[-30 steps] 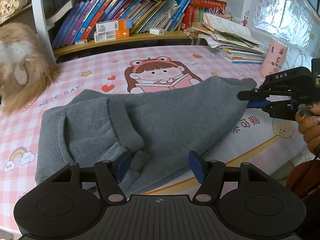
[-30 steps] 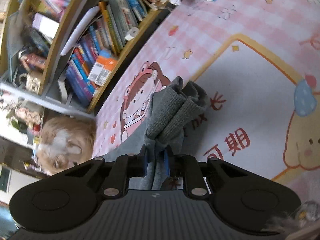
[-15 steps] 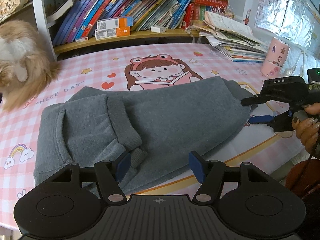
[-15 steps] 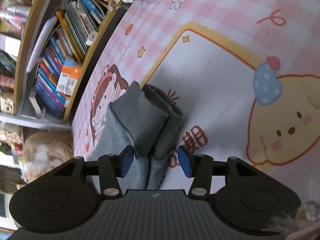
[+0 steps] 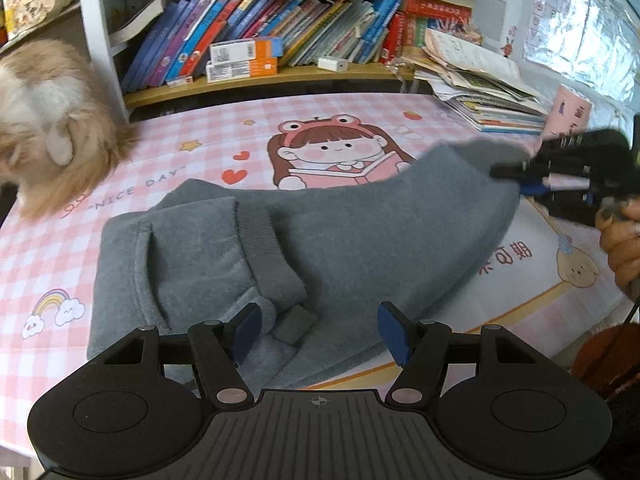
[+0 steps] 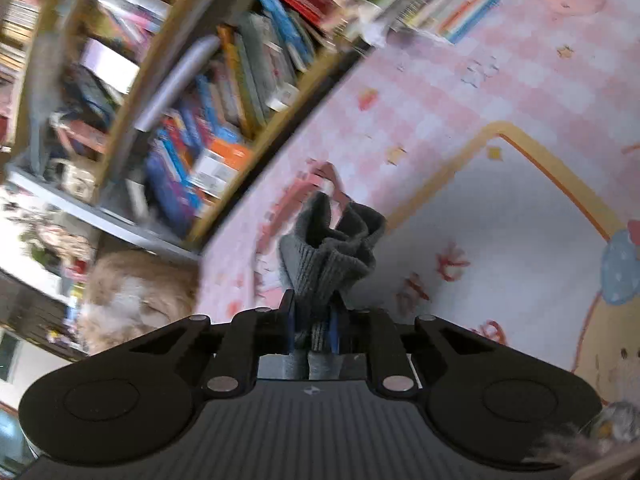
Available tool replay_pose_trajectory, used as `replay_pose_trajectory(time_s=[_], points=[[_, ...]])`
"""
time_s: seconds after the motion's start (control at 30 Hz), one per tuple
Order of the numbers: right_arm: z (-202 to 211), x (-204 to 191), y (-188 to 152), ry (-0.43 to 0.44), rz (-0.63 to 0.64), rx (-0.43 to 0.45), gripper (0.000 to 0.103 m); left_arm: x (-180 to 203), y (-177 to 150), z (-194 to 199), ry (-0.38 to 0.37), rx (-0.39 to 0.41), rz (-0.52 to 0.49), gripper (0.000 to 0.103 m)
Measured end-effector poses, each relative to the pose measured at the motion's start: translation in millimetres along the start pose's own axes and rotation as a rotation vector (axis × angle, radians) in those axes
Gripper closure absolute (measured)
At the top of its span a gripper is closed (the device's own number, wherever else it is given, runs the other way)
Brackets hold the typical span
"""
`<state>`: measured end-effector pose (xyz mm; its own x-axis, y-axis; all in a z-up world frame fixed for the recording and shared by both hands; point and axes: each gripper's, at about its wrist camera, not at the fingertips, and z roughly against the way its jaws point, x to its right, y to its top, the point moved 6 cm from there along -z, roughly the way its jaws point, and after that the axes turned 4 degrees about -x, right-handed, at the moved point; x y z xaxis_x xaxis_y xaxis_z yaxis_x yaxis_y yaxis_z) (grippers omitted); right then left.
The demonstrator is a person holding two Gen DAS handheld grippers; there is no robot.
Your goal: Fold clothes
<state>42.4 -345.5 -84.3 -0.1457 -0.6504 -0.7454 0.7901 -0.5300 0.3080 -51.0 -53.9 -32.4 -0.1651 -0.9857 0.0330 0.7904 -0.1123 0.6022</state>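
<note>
A grey fleece garment (image 5: 340,232) lies partly folded on the pink checked table cover, its ribbed cuff (image 5: 268,256) laid across the left half. My left gripper (image 5: 318,330) is open and empty, hovering over the garment's near edge. My right gripper (image 6: 313,326) is shut on the garment's ribbed end (image 6: 328,256) and holds it off the table. In the left wrist view the right gripper (image 5: 532,184) is at the garment's far right tip, blurred by motion.
A fluffy tan cat (image 5: 52,128) sits at the table's left edge. A bookshelf (image 5: 280,48) runs along the back. A pile of books and papers (image 5: 480,88) and a pink cup (image 5: 568,114) stand at the back right.
My right gripper opened half a second ago, then closed again on the ribbed end and lifted it. My left gripper stayed open in place.
</note>
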Motion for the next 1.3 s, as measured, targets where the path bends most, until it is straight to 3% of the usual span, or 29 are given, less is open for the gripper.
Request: replay_pose_trajectory(time_s=[0.07,0.2,0.27,0.43,0.6,1.0,1.3], points=[[-6.0,11.1,-0.2,-0.053,-0.046,-0.025,0.088,-2.6,1.0,0.8,0.007,0.003,0.003,0.038],[-15.1,22.0,-1.2,-0.08,-0.102,-0.068,0.065,-9.9,1.4,1.7,0.018,0.006,0.025,0.038],[-20.7,23.8,-3.1,-0.084,-0.109,-0.088,0.065,-13.8,1.2,1.7,0.019,0.007,0.04,0.038],[-23.0,17.0,-4.8,-0.094,-0.073,-0.096,0.084,-22.0,1.0,4.0,0.021,0.021,0.064,0.038],[-3.1,-6.1,-5.8,-0.051,-0.023,-0.075,0.087,-41.2,-1.1,9.9,0.032,0.05,0.104,0.038],[27.5,-147.2,-19.8,0.141,0.167,-0.014,0.088,-131.0,1.1,44.7,0.061,0.175,0.227,0.038],[12.1,-281.6,-73.2,0.227,0.438,-0.055,0.088,-209.0,-18.4,66.5,0.078,0.239,0.315,0.038]])
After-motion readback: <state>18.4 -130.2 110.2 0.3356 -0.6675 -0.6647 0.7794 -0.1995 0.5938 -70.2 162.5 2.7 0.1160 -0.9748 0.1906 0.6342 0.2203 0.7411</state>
